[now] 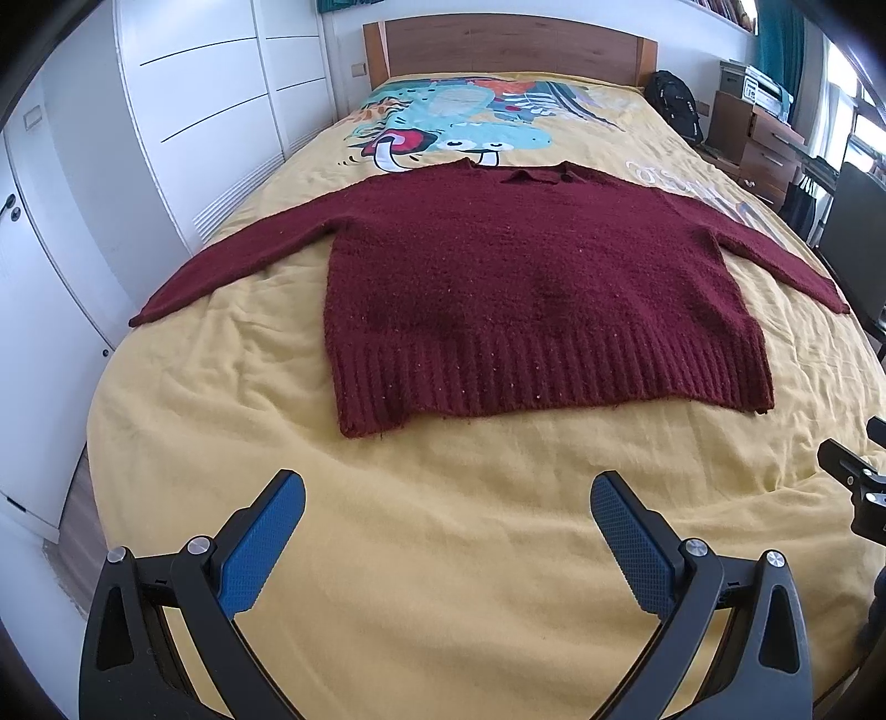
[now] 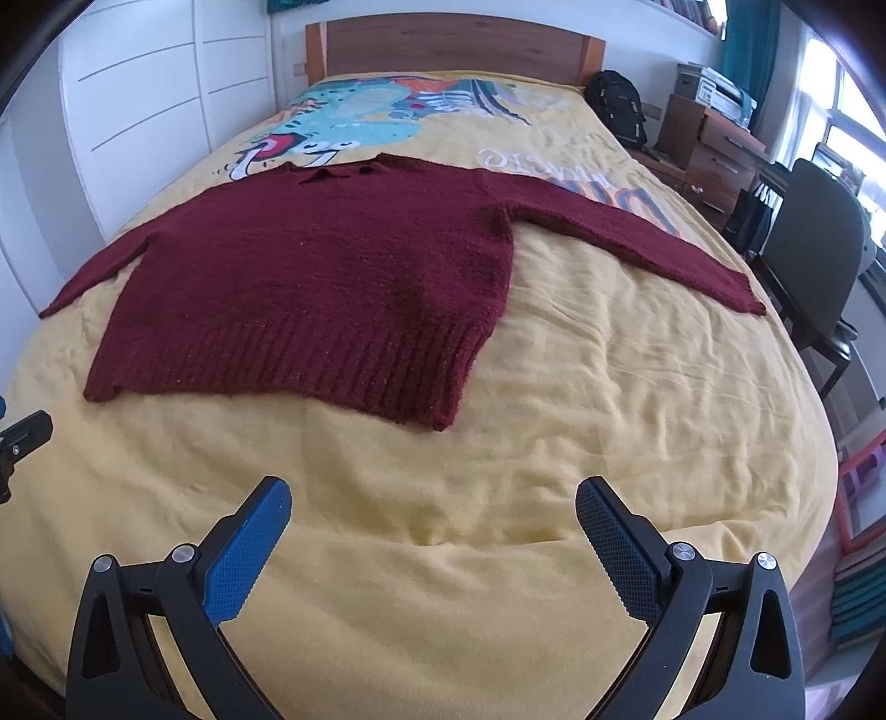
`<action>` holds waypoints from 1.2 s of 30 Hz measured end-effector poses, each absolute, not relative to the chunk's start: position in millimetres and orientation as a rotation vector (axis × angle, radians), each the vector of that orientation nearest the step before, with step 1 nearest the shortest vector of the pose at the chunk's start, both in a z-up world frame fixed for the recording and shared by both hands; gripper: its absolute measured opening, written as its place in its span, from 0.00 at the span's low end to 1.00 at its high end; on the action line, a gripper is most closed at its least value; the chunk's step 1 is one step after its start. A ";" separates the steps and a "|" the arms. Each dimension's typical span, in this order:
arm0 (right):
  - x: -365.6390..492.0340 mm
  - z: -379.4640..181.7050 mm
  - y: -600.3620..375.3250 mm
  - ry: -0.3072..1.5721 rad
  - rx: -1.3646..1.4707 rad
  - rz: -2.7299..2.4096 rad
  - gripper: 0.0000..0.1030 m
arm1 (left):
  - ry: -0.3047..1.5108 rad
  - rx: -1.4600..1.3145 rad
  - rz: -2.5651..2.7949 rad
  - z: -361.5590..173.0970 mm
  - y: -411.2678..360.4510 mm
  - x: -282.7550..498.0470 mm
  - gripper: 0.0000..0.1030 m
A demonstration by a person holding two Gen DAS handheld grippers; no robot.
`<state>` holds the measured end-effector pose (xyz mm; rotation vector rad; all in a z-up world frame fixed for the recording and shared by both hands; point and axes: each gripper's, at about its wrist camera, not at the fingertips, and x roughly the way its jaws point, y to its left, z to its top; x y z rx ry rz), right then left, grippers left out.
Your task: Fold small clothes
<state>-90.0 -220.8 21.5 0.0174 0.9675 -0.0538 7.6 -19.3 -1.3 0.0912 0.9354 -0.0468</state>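
Note:
A dark red knitted sweater [image 1: 531, 288] lies flat on the yellow bedspread [image 1: 443, 554], collar toward the headboard, both sleeves spread out to the sides. It also shows in the right wrist view [image 2: 310, 299]. My left gripper [image 1: 448, 498] is open and empty, above the bedspread a little in front of the sweater's ribbed hem. My right gripper [image 2: 432, 501] is open and empty, in front of the hem's right corner. Each gripper's black frame shows at the other view's edge.
The bed has a wooden headboard [image 1: 509, 44] at the far end. White wardrobe doors [image 1: 166, 111] run along the left. A black backpack [image 2: 617, 108], wooden drawers [image 2: 714, 155] and a dark chair [image 2: 803, 255] stand to the right of the bed.

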 end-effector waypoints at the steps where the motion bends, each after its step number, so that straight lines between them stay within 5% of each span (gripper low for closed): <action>1: -89.5 20.9 -221.0 0.969 0.018 -0.055 1.00 | 0.936 0.090 -0.048 -1.3 -19.5 8.0 0.99; 36: -55.1 8.1 -215.4 1.023 0.021 -0.091 1.00 | 1.069 -0.040 -0.120 -22.5 21.7 38.7 0.98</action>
